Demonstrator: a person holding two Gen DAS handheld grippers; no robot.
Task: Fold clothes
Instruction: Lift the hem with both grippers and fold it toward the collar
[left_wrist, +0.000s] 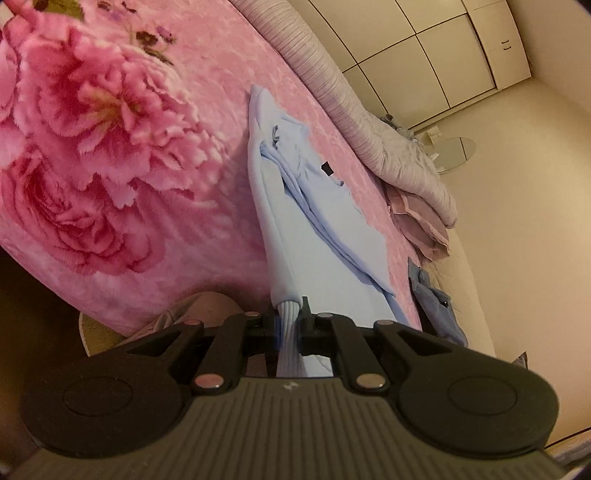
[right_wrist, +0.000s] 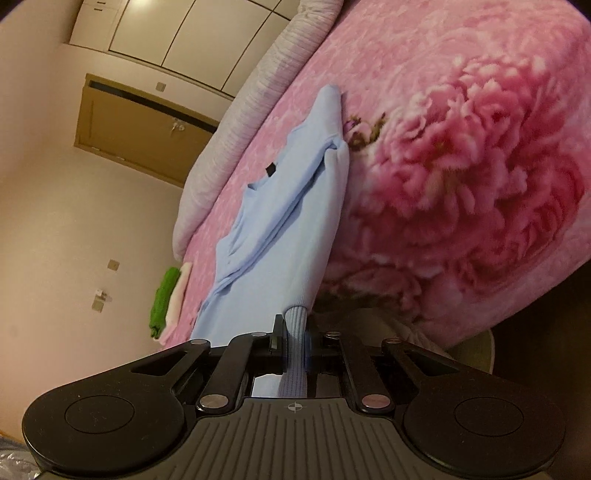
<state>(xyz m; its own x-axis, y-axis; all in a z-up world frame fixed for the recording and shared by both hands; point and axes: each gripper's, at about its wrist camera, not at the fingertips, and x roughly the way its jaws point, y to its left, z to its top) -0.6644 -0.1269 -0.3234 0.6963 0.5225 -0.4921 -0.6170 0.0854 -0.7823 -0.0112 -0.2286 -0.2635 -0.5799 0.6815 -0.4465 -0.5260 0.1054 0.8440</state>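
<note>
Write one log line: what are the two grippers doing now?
left gripper: shut on sweater cuff | right gripper: shut on other cuff | bed: sweater trailing

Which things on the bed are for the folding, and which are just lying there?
For the folding:
- light blue sweater, its ribbed hem pinched by both grippers
- left gripper
- right gripper

Just lying there:
- pink flower blanket
- green and pink folded cloths
- striped quilt
- dark blue cloth
</note>
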